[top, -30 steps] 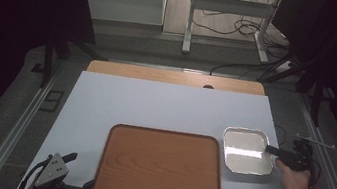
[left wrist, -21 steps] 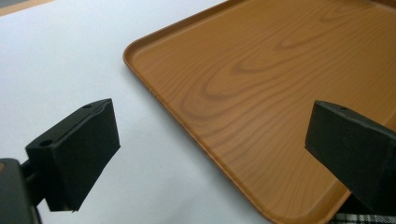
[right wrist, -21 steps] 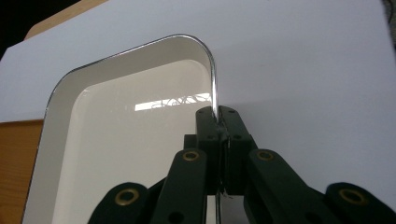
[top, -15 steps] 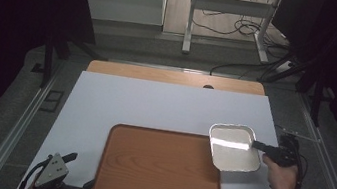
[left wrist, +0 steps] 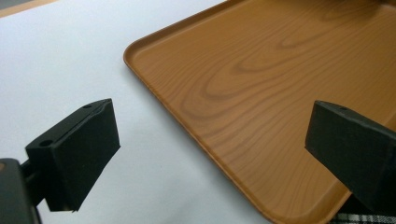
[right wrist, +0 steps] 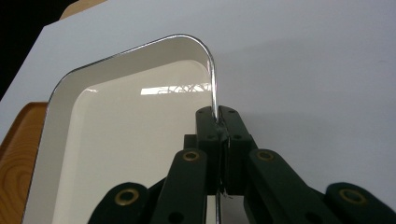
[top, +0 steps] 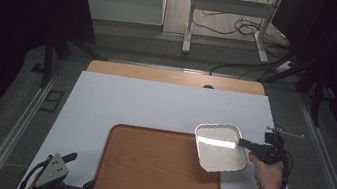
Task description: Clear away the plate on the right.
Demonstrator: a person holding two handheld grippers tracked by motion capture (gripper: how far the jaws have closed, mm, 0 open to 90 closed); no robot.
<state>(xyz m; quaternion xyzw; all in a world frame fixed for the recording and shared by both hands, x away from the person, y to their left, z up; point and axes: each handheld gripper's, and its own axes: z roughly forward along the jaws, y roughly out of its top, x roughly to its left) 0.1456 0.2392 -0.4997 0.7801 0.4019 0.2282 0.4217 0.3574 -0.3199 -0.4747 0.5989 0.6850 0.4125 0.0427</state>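
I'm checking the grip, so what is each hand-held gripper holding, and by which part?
The right hand-held gripper pinches the white dish by its rim. The left hand-held gripper stands open beside the wooden tray, holding nothing.

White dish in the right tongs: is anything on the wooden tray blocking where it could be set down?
Nothing visible. The wooden tray has a bare surface; the white dish, clamped by its rim in the right tongs, already overlaps the tray's far right corner. The left tongs sit open off the tray's near left corner.

A pale tabletop (top: 155,102) with a wooden strip (top: 174,77) along its far edge; beyond it, cables (top: 227,25) trail across the floor around metal stand legs (top: 187,31)
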